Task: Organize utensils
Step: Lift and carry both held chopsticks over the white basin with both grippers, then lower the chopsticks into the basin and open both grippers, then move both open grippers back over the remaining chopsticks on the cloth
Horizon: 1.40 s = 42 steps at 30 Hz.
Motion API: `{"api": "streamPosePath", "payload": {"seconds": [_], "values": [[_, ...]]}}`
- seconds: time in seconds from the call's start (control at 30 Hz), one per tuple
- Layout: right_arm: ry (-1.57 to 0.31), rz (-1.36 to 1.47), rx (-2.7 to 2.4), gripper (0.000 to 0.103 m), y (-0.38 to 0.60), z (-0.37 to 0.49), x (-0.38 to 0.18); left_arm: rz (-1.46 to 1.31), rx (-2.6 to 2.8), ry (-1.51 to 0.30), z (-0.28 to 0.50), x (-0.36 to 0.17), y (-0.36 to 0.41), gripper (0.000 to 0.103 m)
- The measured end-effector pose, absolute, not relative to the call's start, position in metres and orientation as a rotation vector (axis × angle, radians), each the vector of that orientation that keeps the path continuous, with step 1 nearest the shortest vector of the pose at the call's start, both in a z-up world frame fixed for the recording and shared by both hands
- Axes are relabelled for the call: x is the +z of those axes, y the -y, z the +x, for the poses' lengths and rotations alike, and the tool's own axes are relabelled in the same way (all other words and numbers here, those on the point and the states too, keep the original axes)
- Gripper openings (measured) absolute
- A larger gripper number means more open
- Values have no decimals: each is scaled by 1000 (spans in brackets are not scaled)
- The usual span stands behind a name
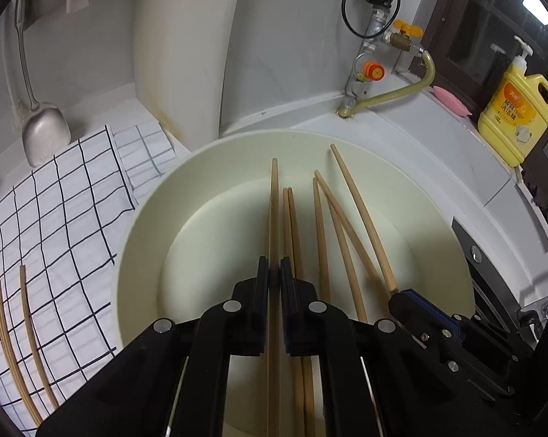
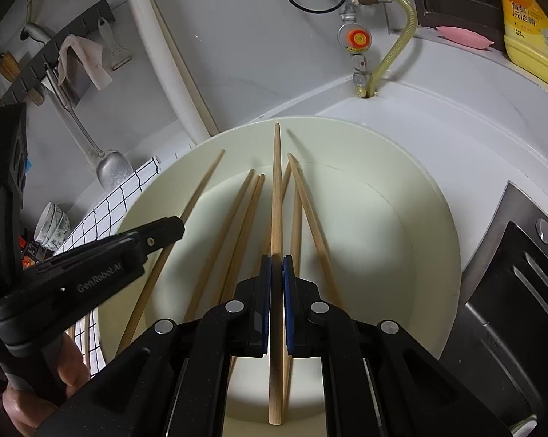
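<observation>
A cream round basin (image 1: 143, 225) holds several wooden chopsticks (image 1: 321, 225). My left gripper (image 1: 274, 273) is shut on one chopstick (image 1: 274, 204) that points away over the basin. My right gripper (image 2: 277, 273) is shut on another chopstick (image 2: 276, 189), also over the basin (image 2: 419, 218). The right gripper shows at the right in the left wrist view (image 1: 401, 296), holding its chopstick's end. The left gripper shows at the left in the right wrist view (image 2: 165, 229). Three more chopsticks (image 1: 26, 327) lie on a checked cloth (image 1: 63, 218) left of the basin.
A metal spatula (image 1: 44, 131) hangs against the wall at the left. A gas valve with hose (image 1: 383, 54) and a yellow detergent bottle (image 1: 517, 109) stand behind the basin. A stove edge (image 2: 510, 291) lies at the right. Small stacked bowls (image 2: 54, 224) sit at the left.
</observation>
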State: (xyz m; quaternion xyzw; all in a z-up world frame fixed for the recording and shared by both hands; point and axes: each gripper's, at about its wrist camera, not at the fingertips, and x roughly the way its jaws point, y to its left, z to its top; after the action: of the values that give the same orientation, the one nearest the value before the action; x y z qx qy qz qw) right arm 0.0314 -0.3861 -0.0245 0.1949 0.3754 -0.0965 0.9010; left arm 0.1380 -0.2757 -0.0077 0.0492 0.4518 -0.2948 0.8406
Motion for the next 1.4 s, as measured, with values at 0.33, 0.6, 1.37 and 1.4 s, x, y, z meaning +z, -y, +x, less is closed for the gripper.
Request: {"api": "streamPosePath", "payload": {"seconds": [0.33, 0.6, 1.37, 1.4], "values": [[-767, 406, -218, 19, 387, 30, -22, 95, -568, -954, 144, -6, 265, 46], [-739, 391, -222, 19, 383, 26, -13, 45, -504, -885, 144, 17, 233, 74], [-728, 312, -141, 32, 340, 32, 0, 74, -412, -837, 125, 23, 158, 81], [-729, 304, -134, 33, 336, 33, 1, 75, -407, -834, 124, 23, 155, 84]]}}
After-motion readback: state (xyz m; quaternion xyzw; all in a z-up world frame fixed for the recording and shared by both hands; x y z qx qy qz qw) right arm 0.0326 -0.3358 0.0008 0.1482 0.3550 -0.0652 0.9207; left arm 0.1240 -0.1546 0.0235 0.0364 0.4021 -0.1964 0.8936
